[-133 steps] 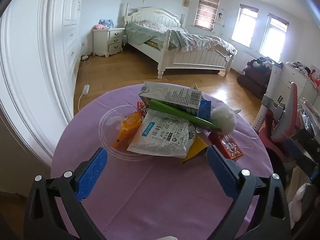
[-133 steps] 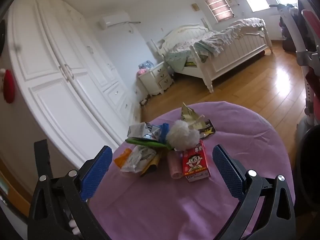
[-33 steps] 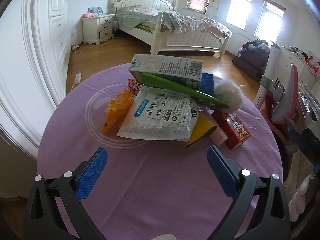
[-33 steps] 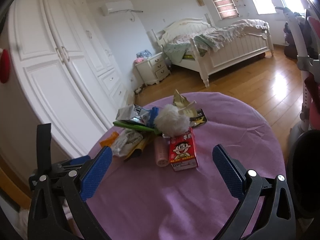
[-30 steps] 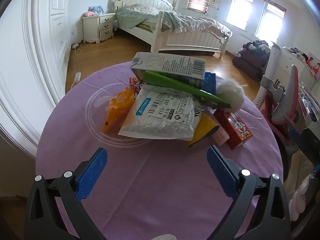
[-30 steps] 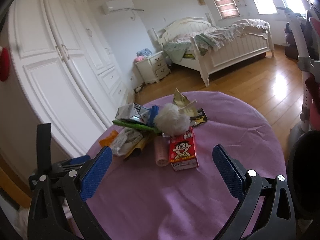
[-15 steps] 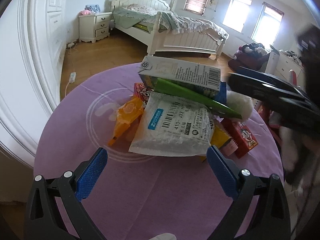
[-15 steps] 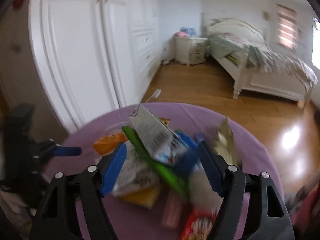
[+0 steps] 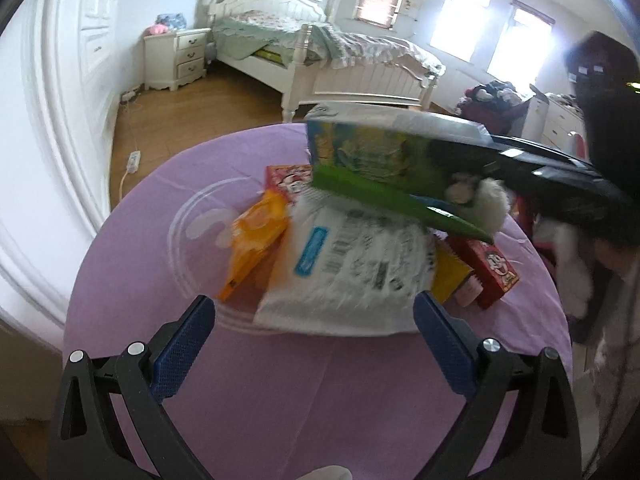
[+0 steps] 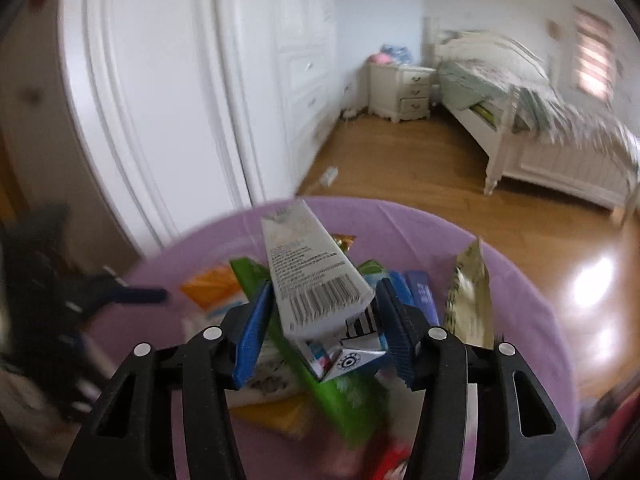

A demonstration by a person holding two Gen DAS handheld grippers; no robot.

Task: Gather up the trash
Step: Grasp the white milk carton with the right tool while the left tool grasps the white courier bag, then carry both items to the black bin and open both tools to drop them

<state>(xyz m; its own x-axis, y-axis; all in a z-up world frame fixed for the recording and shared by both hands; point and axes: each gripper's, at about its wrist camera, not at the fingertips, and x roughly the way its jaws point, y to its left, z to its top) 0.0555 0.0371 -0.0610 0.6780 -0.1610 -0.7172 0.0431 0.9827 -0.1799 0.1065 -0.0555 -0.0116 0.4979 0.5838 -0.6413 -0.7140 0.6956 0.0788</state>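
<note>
On round purple-clothed worktop (image 9: 280, 400): litter heap | right gripper (image 10: 320, 340) jaws just closing, pads clamp white rectangular drink carton (image 10: 308, 276) | left gripper (image 9: 312, 340) wide, empty

Bedroom in a home.
White bed (image 9: 344, 64) w/ rumpled covers, nightstand (image 9: 176, 58), tall white wardrobe (image 10: 192, 92), wood floor (image 10: 404, 164), windows (image 9: 492, 36).

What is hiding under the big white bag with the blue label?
Peeking out from under the white bag are a yellow packet at its right edge and the purple tablecloth. An orange wrapper lies beside it. Anything under the bag's middle is covered.
</note>
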